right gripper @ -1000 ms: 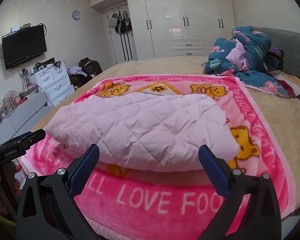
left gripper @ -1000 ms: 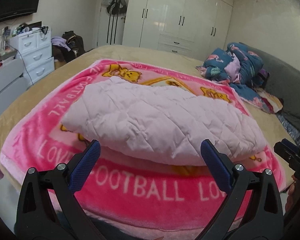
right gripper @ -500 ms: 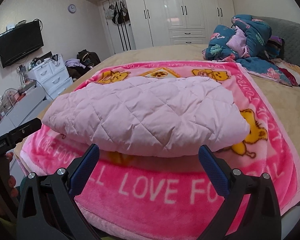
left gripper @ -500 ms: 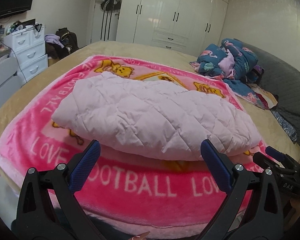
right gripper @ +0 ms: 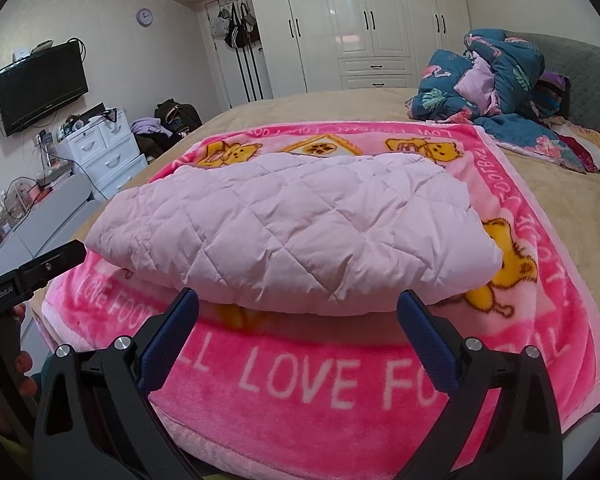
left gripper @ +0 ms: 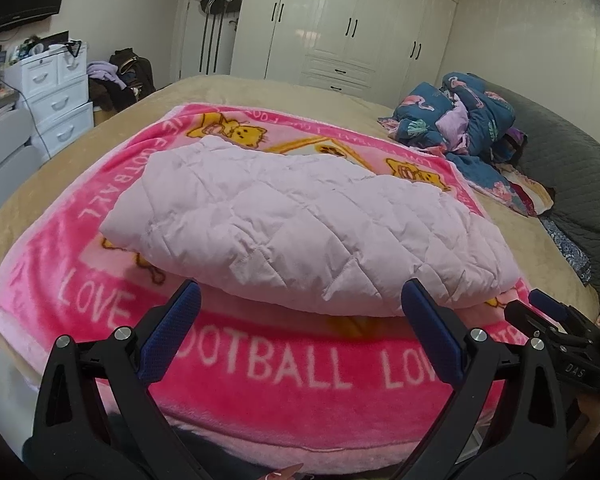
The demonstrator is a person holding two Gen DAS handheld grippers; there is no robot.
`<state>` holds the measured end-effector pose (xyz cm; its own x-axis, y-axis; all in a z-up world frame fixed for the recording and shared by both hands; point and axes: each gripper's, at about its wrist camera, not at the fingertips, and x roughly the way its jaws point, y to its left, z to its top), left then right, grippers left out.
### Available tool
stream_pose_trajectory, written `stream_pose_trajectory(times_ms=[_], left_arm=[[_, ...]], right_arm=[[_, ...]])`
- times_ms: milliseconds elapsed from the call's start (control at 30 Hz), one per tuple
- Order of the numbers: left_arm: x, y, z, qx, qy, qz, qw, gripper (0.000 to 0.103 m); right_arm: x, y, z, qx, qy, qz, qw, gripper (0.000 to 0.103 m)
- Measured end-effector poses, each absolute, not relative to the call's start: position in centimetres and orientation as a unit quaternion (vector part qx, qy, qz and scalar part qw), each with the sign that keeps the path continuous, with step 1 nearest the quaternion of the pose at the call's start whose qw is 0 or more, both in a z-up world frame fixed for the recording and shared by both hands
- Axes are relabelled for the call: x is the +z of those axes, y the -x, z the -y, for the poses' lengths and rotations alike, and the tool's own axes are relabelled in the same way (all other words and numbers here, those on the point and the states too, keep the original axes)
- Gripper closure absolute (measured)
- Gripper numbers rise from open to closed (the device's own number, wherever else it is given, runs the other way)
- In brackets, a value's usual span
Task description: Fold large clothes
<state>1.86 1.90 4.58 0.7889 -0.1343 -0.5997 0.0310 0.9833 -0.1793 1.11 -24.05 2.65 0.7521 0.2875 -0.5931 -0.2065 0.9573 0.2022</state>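
Both the left tongs (left gripper: 300, 332) and right tongs (right gripper: 298, 330) gape wide, empty, at the bed's near edge, just short of the folded pink quilted garment (left gripper: 300, 232) on the blanket (right gripper: 320, 384).

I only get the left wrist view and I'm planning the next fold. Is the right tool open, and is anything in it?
Observer: The right tool is open, with nothing between its fingers. It points at the near edge of the pale pink quilted jacket.
Operator: Thanks. My view squeezes the jacket's right end into the corner. Does it hang off the blanket there?
Observer: No. That end lies on the bright pink plush blanket, beside a yellow bear print, and a wide band of blanket with white lettering shows beyond it.
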Motion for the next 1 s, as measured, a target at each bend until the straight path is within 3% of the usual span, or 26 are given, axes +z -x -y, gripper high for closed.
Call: stream_pose_trajectory(times_ms=[1000], left_arm=[[4.64,-1.75,-2.24,-0.031,0.075,-0.324,0.943,0.009]], right_arm=[[2.83,-1.05,23.95,0.133,-0.061,-0.326,0.934,0.004]])
